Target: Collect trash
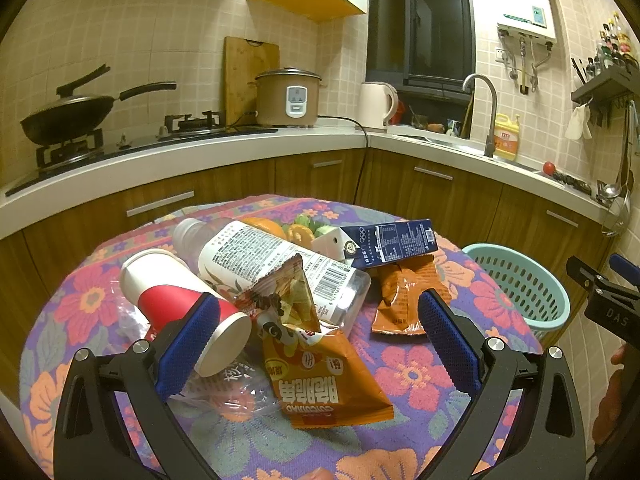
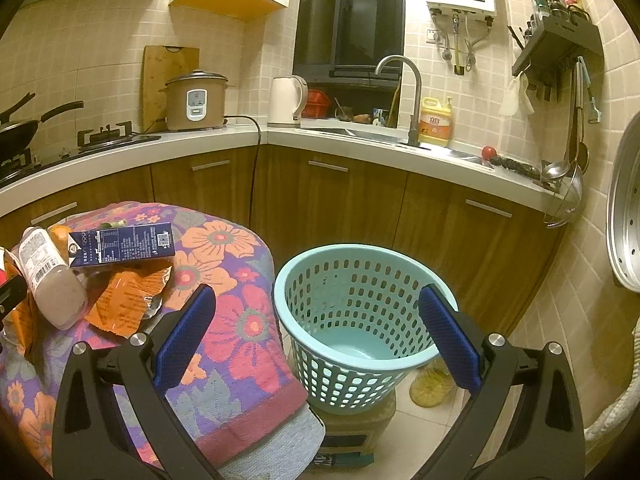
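Trash lies on the flower-cloth table (image 1: 420, 380): a red and white paper cup (image 1: 180, 304) on its side, a plastic bottle (image 1: 272, 264), an orange snack bag (image 1: 320, 376), a second orange wrapper (image 1: 404, 300) and a blue milk carton (image 1: 392, 244). My left gripper (image 1: 320, 340) is open above the snack bag, its left pad beside the cup. My right gripper (image 2: 318, 336) is open and empty over the edge of the teal basket (image 2: 360, 300), which holds nothing. The carton (image 2: 124, 244), bottle (image 2: 48, 280) and wrapper (image 2: 128, 300) show at the left of the right wrist view.
The teal basket (image 1: 520, 288) stands on a box right of the table. Clear plastic film (image 1: 224, 396) lies under the cup. Kitchen cabinets and counter (image 1: 280, 140) with wok, rice cooker and kettle run behind. A yellowish bottle (image 2: 432, 384) lies on the floor by the basket.
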